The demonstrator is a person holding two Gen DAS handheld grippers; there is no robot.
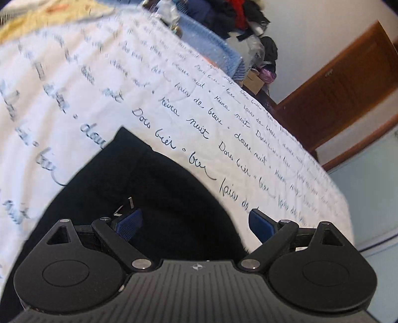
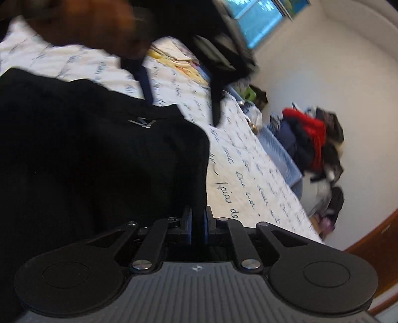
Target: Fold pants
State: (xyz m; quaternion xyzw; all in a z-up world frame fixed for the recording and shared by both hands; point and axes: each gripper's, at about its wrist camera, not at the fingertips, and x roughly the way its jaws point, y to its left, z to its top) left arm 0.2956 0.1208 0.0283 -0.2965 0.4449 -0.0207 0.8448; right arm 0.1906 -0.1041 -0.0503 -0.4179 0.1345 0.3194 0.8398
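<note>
Black pants (image 1: 154, 193) lie on a white bedspread (image 1: 124, 74) printed with blue script. In the left wrist view my left gripper (image 1: 196, 224) is open, its blue pads wide apart, hovering over the pants' rounded edge with nothing between them. In the right wrist view the pants (image 2: 87, 154) fill the left half, with a small silver logo (image 2: 142, 122). My right gripper (image 2: 198, 224) is shut on the pants' edge, black fabric pinched between the blue pads. The other gripper shows blurred at the top of that view (image 2: 219, 57).
The bedspread's edge (image 1: 311, 159) runs diagonally to the right, with floor beyond. A blue basket (image 2: 281, 154) and a pile of clothes (image 2: 313, 141) sit past the bed. A wooden door (image 1: 343, 82) and a yellow cloth (image 1: 49, 20) are in view.
</note>
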